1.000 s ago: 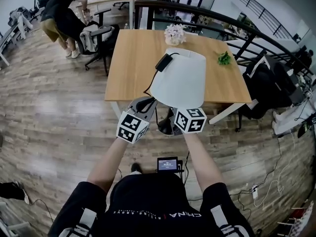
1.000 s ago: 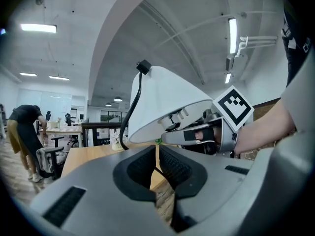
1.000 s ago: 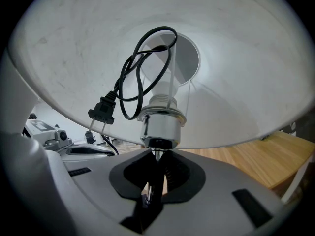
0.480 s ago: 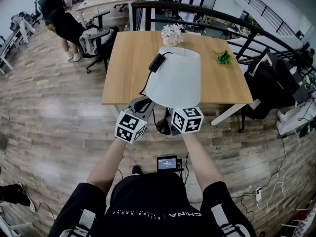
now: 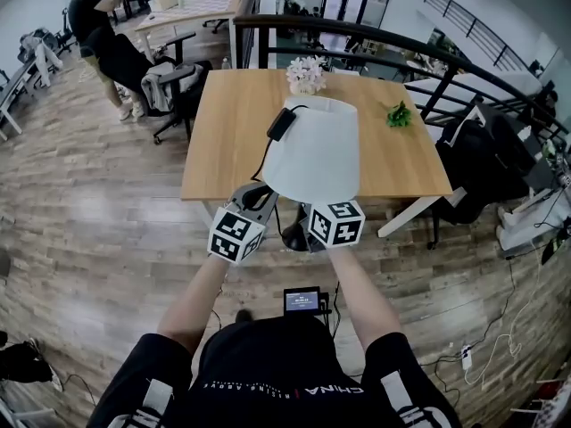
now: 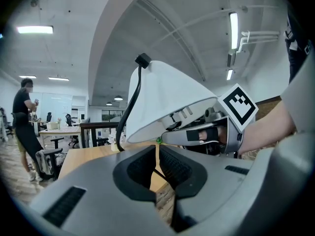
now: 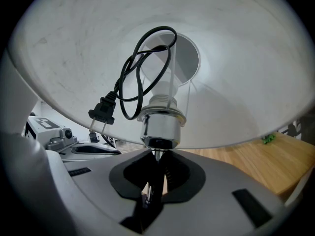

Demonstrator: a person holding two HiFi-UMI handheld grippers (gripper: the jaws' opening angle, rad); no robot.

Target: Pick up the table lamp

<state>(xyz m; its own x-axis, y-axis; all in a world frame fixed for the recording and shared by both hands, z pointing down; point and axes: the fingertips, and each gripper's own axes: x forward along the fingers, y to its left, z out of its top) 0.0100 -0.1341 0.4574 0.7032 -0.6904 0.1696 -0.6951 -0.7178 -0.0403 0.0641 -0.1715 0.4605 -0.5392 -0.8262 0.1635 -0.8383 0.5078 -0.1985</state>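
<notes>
Shade (image 5: 314,150) hides lamp stem (image 7: 156,155) overhead; right tongs (image 7: 156,173) clamp it, left tongs (image 6: 157,163) pinch cord (image 6: 129,107).

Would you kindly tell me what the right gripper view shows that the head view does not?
Only the right gripper view looks inside the table lamp: its chrome socket, the plug, and the right gripper shut on the lamp just beneath. Only the head view shows the white flowers, the floor and the shade's outside. Both show the lamp's cord, the wooden table and the green plant.
</notes>
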